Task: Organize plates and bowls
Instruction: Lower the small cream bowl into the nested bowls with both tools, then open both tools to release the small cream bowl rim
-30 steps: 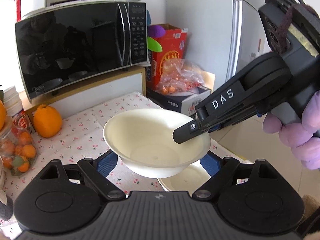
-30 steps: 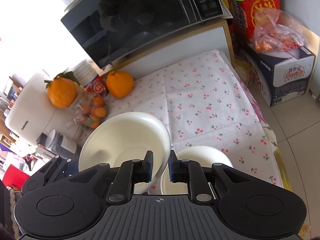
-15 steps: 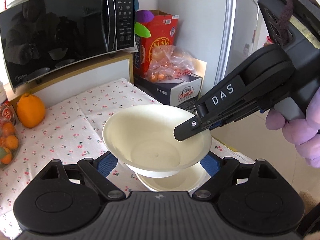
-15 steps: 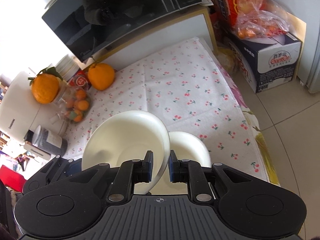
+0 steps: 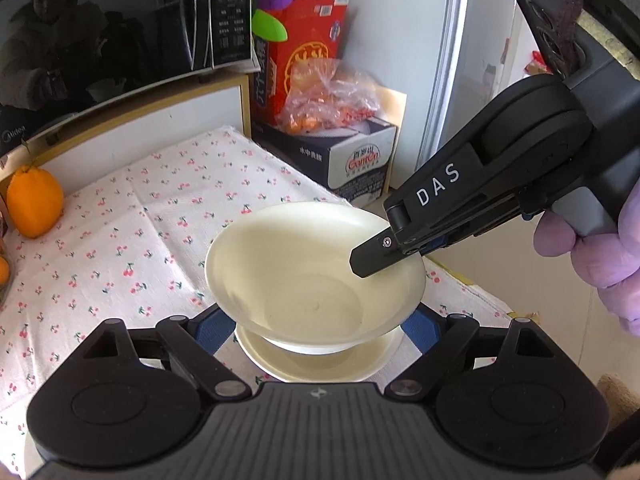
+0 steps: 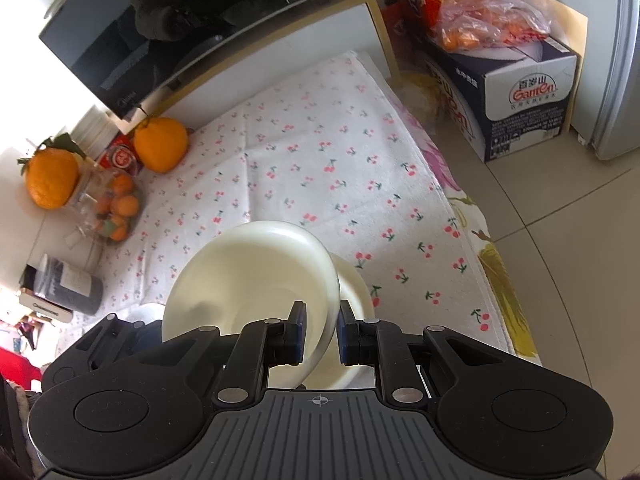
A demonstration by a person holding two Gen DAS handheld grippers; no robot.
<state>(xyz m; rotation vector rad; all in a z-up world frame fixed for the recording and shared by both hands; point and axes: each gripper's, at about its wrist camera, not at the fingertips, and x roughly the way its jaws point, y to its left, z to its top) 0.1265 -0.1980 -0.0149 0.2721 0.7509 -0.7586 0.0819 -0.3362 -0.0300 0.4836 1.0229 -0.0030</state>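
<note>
A cream bowl (image 5: 304, 280) hangs just above a second cream bowl (image 5: 320, 364) that rests on the cherry-print tablecloth (image 5: 132, 248) near its right edge. My right gripper (image 6: 320, 338) is shut on the upper bowl's (image 6: 248, 276) right rim; it shows in the left wrist view (image 5: 384, 256) too. The lower bowl (image 6: 352, 292) peeks out behind the held one. My left gripper (image 5: 316, 328) is open, its fingers on either side below the held bowl, not touching it.
A black microwave (image 5: 120, 36) stands at the back on a wooden shelf. Large oranges (image 6: 160, 144) and a bag of small oranges (image 6: 116, 208) lie at the cloth's left. Cartons (image 6: 520, 92) stand on the floor to the right, past the table edge.
The right gripper has carried the held bowl to the right and lower, over the resting bowl. Both views have shifted towards the table's right edge.
</note>
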